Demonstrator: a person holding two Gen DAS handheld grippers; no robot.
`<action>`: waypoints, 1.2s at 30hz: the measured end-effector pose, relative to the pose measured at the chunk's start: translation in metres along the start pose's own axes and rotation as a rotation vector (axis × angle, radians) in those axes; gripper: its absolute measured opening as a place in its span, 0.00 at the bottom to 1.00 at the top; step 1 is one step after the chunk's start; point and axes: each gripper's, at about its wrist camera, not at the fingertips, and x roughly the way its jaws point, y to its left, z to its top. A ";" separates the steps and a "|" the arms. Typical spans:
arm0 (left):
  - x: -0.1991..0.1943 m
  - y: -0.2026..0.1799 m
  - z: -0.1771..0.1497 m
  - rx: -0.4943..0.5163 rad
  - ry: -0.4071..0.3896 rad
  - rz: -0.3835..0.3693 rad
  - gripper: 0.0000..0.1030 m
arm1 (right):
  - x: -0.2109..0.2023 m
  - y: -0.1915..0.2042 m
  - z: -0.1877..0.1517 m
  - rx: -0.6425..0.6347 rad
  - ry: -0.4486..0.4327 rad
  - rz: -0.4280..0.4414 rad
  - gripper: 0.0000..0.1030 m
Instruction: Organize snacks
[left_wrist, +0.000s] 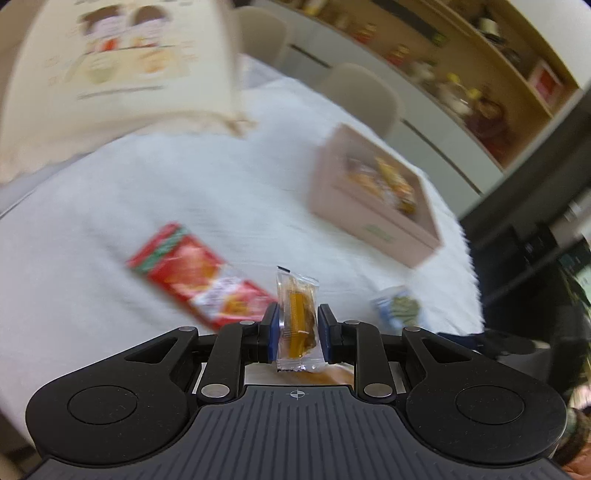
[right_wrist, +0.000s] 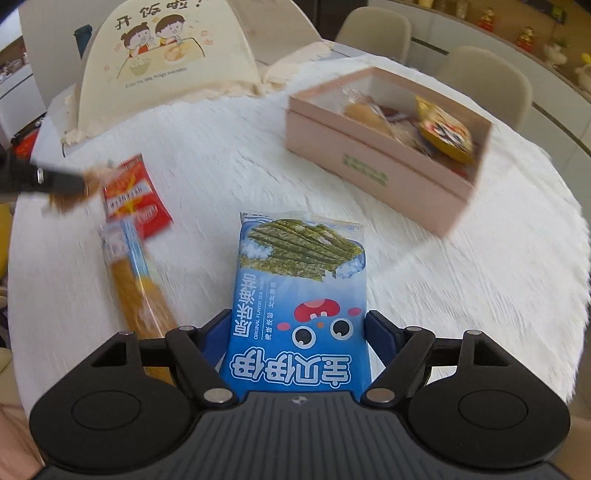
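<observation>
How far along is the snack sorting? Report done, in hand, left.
Done: several snacks already lie in the pink box. In hand: the left gripper is shut on a small clear packet; the right gripper brackets the blue seaweed bag. Left: the red packet and the long orange snack lie on the table.

From my remote station: a round table (right_wrist: 229, 162) under a white textured cloth, pale chairs (right_wrist: 373, 29) behind it, and wooden wall shelves (left_wrist: 491, 70) lined with blurred jars above a long white cabinet (left_wrist: 436, 144).
</observation>
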 end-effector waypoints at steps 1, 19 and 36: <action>0.003 -0.008 0.000 0.020 0.009 -0.014 0.25 | -0.001 -0.002 -0.005 0.012 0.001 -0.006 0.75; 0.143 -0.089 -0.009 0.376 0.256 0.127 0.31 | 0.015 -0.018 -0.036 0.169 0.008 -0.052 0.91; 0.141 -0.086 -0.010 0.333 0.271 0.110 0.32 | -0.022 -0.038 -0.015 0.175 -0.116 -0.045 0.79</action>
